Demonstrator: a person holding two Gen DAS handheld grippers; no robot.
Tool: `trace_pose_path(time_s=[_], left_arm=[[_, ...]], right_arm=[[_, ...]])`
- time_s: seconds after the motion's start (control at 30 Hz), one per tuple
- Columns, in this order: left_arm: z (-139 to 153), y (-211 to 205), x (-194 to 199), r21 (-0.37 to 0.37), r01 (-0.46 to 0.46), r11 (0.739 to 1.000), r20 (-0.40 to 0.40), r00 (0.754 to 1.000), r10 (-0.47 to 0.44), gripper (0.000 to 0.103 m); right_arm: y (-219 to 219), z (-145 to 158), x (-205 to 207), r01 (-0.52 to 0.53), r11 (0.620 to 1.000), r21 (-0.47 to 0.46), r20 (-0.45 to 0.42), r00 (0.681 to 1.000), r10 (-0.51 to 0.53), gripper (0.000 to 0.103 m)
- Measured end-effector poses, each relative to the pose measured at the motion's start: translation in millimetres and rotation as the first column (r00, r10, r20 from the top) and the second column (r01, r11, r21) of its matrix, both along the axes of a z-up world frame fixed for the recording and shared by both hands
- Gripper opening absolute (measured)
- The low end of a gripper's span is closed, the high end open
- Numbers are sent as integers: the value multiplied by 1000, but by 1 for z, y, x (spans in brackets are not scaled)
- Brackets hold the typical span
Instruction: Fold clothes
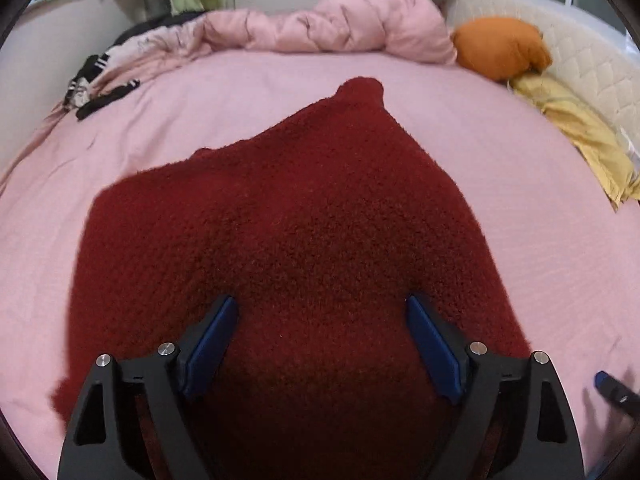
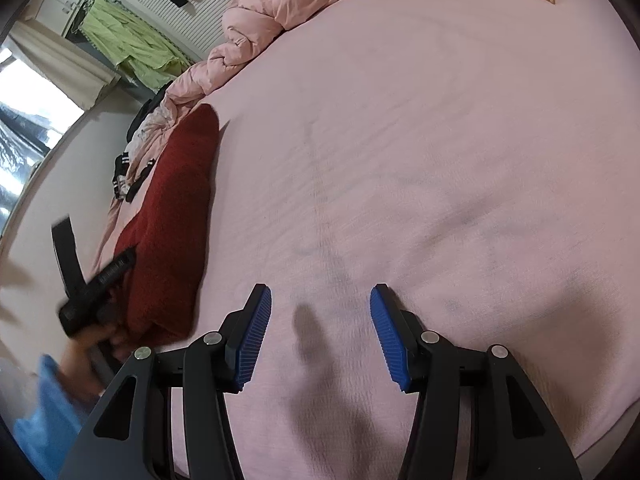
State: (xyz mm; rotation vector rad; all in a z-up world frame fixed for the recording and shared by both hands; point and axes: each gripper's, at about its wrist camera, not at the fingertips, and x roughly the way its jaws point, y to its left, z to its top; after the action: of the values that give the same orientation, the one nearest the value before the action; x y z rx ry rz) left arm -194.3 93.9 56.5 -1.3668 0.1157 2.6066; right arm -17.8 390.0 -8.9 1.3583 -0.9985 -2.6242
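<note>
Pink bed sheet (image 2: 400, 120) carries a red sweater (image 1: 288, 220); both grippers' jaws gape, grasping nothing

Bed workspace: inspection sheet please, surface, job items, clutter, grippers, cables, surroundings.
Surface: pink bedsheet, lightly wrinkled.
Job's things: dark red sweater lying on the sheet.
Clutter: pink duvet bunched at far edge; orange cushion; yellow cloth; black-and-white garment.
Grippers: left gripper open over the sweater, nothing gripped; right gripper open over bare sheet.
Cables: nothing seen.
Surroundings: green clothes hanging; window.
</note>
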Motion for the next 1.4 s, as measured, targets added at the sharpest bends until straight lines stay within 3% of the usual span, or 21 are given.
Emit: trace_pose_path(time_s=[0.07,0.17,0.2,0.27,0.3,0.33,0.5,0.6,0.7,0.73,0.8,0.93,0.97,1.07,1.1,1.13,1.2,1.27,1.33,1.4], left_arm=[[18,-3,9,29,-19,999,5,1000,19,85],[34,-21,40,105,-34,994,-102,994,44,85],[24,-23,46,71,-54,996,-85,995,60,85],[-21,-24,41,4,-50,999,73,996,50,86],[-29,-24,41,-3,-39,999,52,998,39,93],[-30,-25,43,-8,-26,1000,12,1000,26,94],[-7,-30,41,26,-54,998,79,996,52,89],[13,-41,59,64,-84,994,26,996,82,88],[-7,-52,68,35,-111,993,38,993,110,88],[-27,-56,63,23,-107,994,86,991,105,91],[-32,-54,61,10,-98,995,86,991,97,99],[-36,-48,61,-14,-82,997,66,994,82,98],[-32,-51,63,7,-84,996,65,994,83,96],[-12,-78,83,199,-96,975,54,995,87,93],[-5,-87,88,281,-108,954,56,994,96,93],[0,-103,96,380,-127,916,62,992,112,93],[2,-138,111,544,-181,819,88,983,158,93],[-8,-173,120,679,-235,695,135,971,197,93],[-25,-195,123,746,-294,598,198,955,223,93],[-45,-210,122,793,-362,491,283,931,229,93]], right_arm=[[-1,0,1,-2,1000,9,-1,1000,2,53],[-2,0,2,0,1000,21,-4,1000,0,53],[-2,0,2,0,1000,25,-6,1000,0,53],[-4,0,3,1,999,33,-10,1000,-1,53],[-5,0,4,2,999,38,-12,1000,-2,53],[-5,0,4,0,999,45,-13,1000,0,53],[-8,1,6,-9,997,76,-11,1000,10,53],[-9,1,8,-9,996,88,-10,1000,10,53],[-11,1,10,-4,995,100,-13,1000,6,53],[-12,1,11,-3,995,103,-14,1000,5,53],[-14,1,12,-11,993,116,-19,1000,14,57],[-25,3,12,-53,979,195,-15,998,57,62],[-29,3,11,-63,973,220,-7,998,67,62],[-40,4,11,-91,955,281,16,996,90,67],[-42,4,11,-100,953,286,21,995,98,69],[-42,5,11,-105,955,278,23,994,103,71],[-39,10,14,-94,980,178,-1,995,96,72],[-39,20,19,-96,995,-4,-79,992,96,71],[-51,32,21,-159,972,-171,-177,976,129,71],[-77,33,5,-253,924,-287,-187,961,205,71]])
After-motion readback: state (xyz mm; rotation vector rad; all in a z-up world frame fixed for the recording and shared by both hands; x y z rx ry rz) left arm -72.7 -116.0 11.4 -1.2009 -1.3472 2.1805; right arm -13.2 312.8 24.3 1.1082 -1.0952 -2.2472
